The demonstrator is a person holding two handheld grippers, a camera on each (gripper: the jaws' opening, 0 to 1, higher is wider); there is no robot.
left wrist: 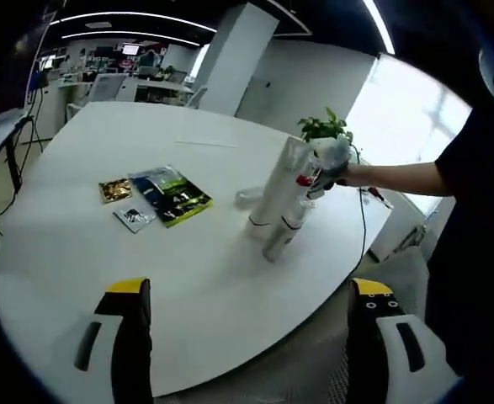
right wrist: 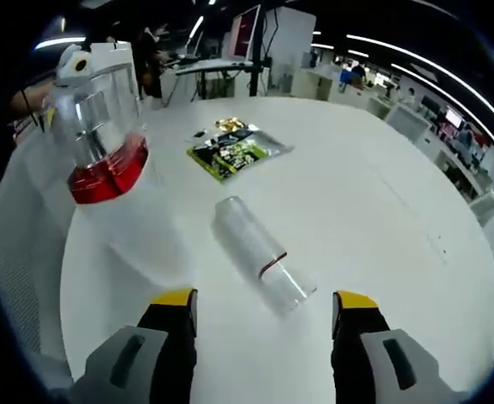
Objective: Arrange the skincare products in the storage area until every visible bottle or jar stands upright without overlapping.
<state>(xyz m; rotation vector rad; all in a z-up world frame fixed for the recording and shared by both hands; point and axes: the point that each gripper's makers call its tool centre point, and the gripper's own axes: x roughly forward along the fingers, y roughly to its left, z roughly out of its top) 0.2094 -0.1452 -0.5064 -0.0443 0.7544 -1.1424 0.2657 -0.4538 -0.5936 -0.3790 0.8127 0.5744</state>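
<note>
On the white round table (left wrist: 103, 244) a tall white tube (left wrist: 273, 189) stands leaning, and a smaller pale bottle (left wrist: 284, 231) tilts against its foot. A clear bottle (left wrist: 247, 198) lies flat behind them. My right gripper (left wrist: 329, 164), held in a hand, hovers by the tube's top. In the right gripper view that gripper (right wrist: 263, 337) is open above the lying clear bottle (right wrist: 259, 252), which has a thin red ring. A clear bottle with a red band (right wrist: 103, 135) rises close at the upper left. My left gripper (left wrist: 251, 332) is open at the near table edge, well short of the bottles.
A green sachet (left wrist: 169, 195) and two small packets (left wrist: 124, 204) lie left of the bottles, and the sachets (right wrist: 234, 151) also show beyond the lying bottle. A potted plant (left wrist: 324, 128) stands behind the tube. Cables (left wrist: 11, 160) hang at the far left. Desks and monitors stand beyond the table.
</note>
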